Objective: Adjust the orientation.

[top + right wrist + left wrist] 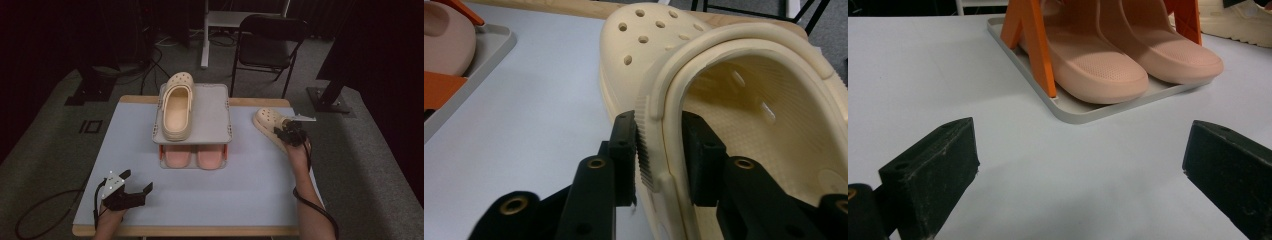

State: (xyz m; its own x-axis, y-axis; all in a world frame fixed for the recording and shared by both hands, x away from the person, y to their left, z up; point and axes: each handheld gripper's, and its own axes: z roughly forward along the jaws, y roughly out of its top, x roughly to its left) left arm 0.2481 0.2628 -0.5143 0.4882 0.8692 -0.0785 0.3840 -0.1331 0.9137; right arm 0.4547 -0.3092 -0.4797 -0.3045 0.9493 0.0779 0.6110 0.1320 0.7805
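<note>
- Jaws of the right gripper (658, 150) clamp the side rim of a cream clog (744, 115), one pad outside the wall and one inside.
- That clog lies at the right edge of the table (250, 190), beside the two-tier shoe rack (220, 120).
- Its match, a second cream clog (177, 106), sits on the rack's top shelf; pink slippers (1108, 60) fill the lower tray.
- Left gripper (131, 191) rests near the front-left corner, jaws spread wide with nothing between them.

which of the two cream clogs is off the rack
The cream clog at the table's right edge, gripped at its rim by the right tongs; the other clog lies on the rack.
</note>
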